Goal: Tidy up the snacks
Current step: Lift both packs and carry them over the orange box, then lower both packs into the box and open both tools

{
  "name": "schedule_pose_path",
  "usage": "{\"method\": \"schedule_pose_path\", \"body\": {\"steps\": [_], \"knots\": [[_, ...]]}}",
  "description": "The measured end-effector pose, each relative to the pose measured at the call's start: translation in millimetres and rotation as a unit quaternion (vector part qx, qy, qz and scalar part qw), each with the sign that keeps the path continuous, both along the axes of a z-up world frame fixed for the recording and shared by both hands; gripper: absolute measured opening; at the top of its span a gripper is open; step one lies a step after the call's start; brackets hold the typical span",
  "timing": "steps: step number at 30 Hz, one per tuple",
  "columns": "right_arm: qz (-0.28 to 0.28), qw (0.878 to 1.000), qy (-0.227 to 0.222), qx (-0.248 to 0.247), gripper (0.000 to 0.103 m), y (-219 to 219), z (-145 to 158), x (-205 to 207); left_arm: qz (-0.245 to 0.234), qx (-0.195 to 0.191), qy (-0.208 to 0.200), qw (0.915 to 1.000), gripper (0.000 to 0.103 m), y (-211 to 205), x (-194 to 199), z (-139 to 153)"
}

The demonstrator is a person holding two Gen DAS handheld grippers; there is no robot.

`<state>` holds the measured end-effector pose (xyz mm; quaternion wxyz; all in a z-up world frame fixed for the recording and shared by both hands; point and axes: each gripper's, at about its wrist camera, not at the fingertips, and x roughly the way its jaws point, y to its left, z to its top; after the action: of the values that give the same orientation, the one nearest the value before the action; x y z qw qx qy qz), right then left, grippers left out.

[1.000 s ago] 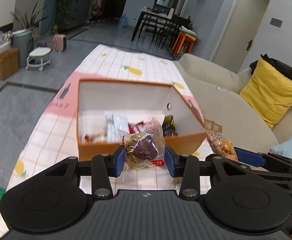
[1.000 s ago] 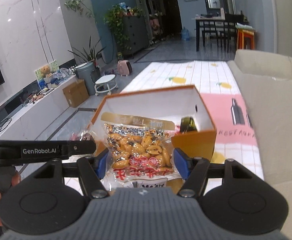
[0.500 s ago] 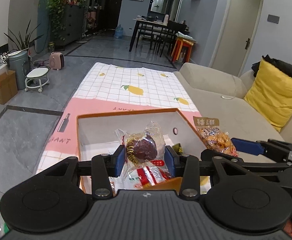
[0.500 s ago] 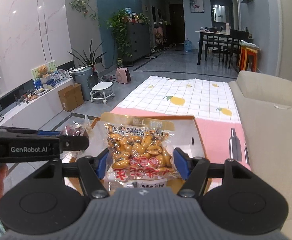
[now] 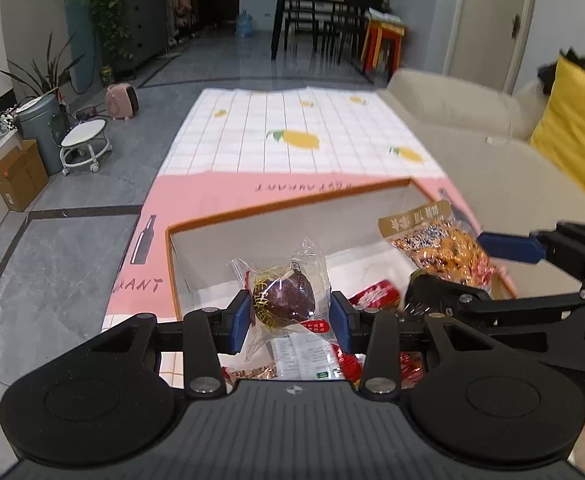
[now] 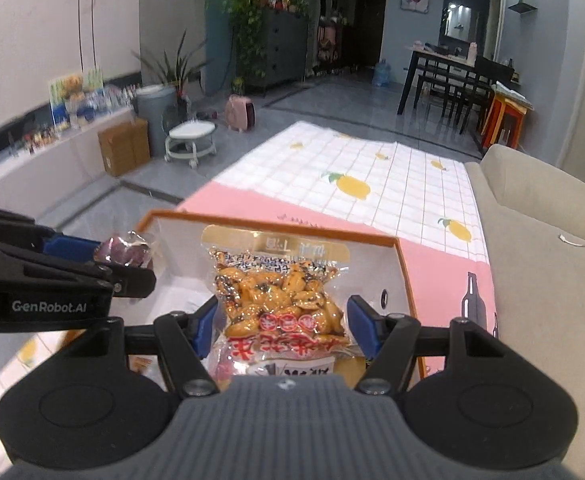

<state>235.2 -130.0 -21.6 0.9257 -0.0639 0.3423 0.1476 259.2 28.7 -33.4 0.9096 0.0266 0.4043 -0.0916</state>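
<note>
1. Left gripper [image 5: 290, 316]: blue-padded fingers [image 5: 239, 320] clamped on a clear-wrapped dark purple round snack [image 5: 283, 298], yellow print on the wrap, held over the box.
2. Right gripper [image 6: 282, 326]: blue fingers [image 6: 361, 322] clamped on a clear packet of orange-brown coated nuts [image 6: 278, 296], gold top strip, red lettering low down, also over the box.
3. Orange-rimmed white-lined cardboard box [image 5: 284, 206] sits open on the pink and white checked cloth with lemons [image 5: 292, 140].
4. Left view only: loose red and white wrapped snacks [image 5: 372, 294] on the box floor, count unclear; yellow cushion [image 5: 576, 128].
5. Right view only: small hole in box wall [image 6: 384, 294].
6. Count: two grippers, two held packets, one box.
7. Far: beige sofa [image 6: 540, 216], dark dining table [image 6: 444, 64].
</note>
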Motion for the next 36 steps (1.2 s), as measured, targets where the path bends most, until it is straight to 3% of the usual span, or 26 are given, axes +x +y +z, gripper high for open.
{"method": "schedule_pose_path", "body": {"steps": [15,22,32,36], "knots": [[0.000,0.995,0.064,-0.079,0.064,12.5,-64.7,56.2,-0.010,0.057,0.083,0.9948,0.047,-11.9,31.5,-55.5],[-0.004,0.990,0.089,-0.110,0.064,15.1,-85.8,66.9,-0.019,0.088,0.090,0.9919,0.047,-18.8,39.4,-62.4],[-0.002,0.988,0.103,-0.114,0.065,12.7,-91.0,63.5,-0.017,0.110,0.098,0.9890,0.050,-24.0,46.4,-69.1],[0.004,0.989,0.096,-0.115,0.067,13.6,-85.1,59.7,-0.014,0.116,0.095,0.9886,0.055,-23.7,44.9,-67.4]]}}
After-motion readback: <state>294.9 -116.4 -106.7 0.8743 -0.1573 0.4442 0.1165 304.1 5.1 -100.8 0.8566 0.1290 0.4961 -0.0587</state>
